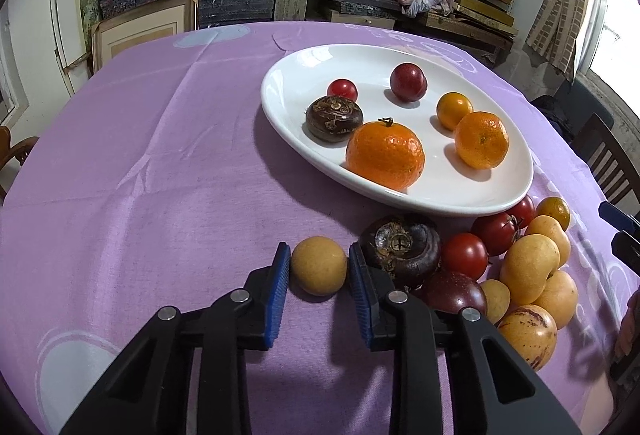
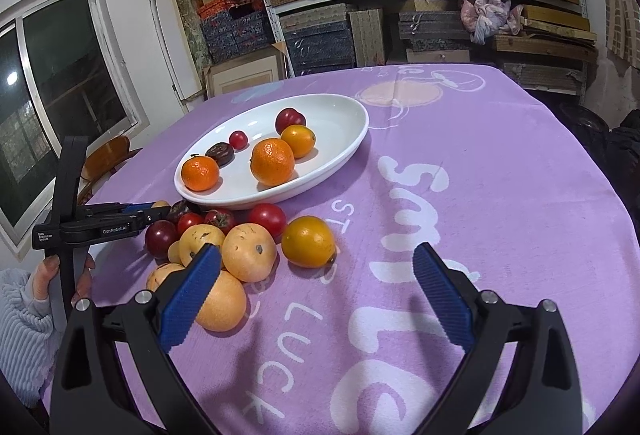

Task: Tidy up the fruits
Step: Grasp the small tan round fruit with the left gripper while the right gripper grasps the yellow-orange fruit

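Purple tablecloth [image 1: 160, 155] | left gripper [image 1: 320, 267] jaws apparently clamped on yellow fruit [image 1: 319, 266] | right gripper [image 2: 316, 271] jaws wide, empty

yellow fruit [image 1: 318, 266] | round | on cloth | between fingers [image 1: 279, 293]

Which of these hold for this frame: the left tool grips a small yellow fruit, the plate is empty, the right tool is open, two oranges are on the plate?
1. The left tool is shut on the small yellow fruit. True.
2. The white plate is empty. False: it holds six fruits.
3. The right tool is open with nothing between its pads. True.
4. Two oranges lie on the tablecloth. False: the near orange and the far orange are on the plate.
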Motion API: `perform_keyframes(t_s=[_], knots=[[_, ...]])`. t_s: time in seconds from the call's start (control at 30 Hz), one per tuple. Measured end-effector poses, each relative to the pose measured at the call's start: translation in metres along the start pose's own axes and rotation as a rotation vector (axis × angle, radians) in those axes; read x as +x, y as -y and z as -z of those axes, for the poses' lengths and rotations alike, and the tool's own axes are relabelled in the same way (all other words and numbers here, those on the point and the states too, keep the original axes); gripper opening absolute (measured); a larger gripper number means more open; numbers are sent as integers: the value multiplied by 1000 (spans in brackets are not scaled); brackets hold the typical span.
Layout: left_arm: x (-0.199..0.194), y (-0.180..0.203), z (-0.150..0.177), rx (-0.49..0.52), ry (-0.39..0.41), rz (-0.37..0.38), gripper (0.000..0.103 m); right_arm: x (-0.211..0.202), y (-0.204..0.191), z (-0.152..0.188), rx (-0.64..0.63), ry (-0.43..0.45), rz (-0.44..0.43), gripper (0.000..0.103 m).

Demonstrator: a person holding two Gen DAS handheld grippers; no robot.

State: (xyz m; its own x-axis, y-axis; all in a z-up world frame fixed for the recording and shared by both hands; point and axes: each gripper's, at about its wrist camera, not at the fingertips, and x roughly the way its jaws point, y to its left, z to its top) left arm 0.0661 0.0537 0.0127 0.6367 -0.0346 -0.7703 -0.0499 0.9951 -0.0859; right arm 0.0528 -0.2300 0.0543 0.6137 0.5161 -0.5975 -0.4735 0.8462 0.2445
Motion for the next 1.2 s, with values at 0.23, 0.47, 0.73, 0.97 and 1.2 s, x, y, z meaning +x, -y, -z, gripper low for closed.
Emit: perform_keyframes(t_s=[0.23,0.47,0.73,0.97,1.2], knots=[[-5,-1,5,-3,11,-25,27,7,-6,3,-35,-55,-7,76],[-14,-3,14,-14,7,-20,27,24,-14,1,-83,-138,-6,54],[-14,-2,16,-15,5,-17,27,55,-17,-18,-129,-196,12,49],[-13,1,16,-7,3,-23,27,67,-5,-15,-75,-222,-32,42],[-13,1,16,-9,3,-21,27,67,-3,-15,-69,-231,-53,38]])
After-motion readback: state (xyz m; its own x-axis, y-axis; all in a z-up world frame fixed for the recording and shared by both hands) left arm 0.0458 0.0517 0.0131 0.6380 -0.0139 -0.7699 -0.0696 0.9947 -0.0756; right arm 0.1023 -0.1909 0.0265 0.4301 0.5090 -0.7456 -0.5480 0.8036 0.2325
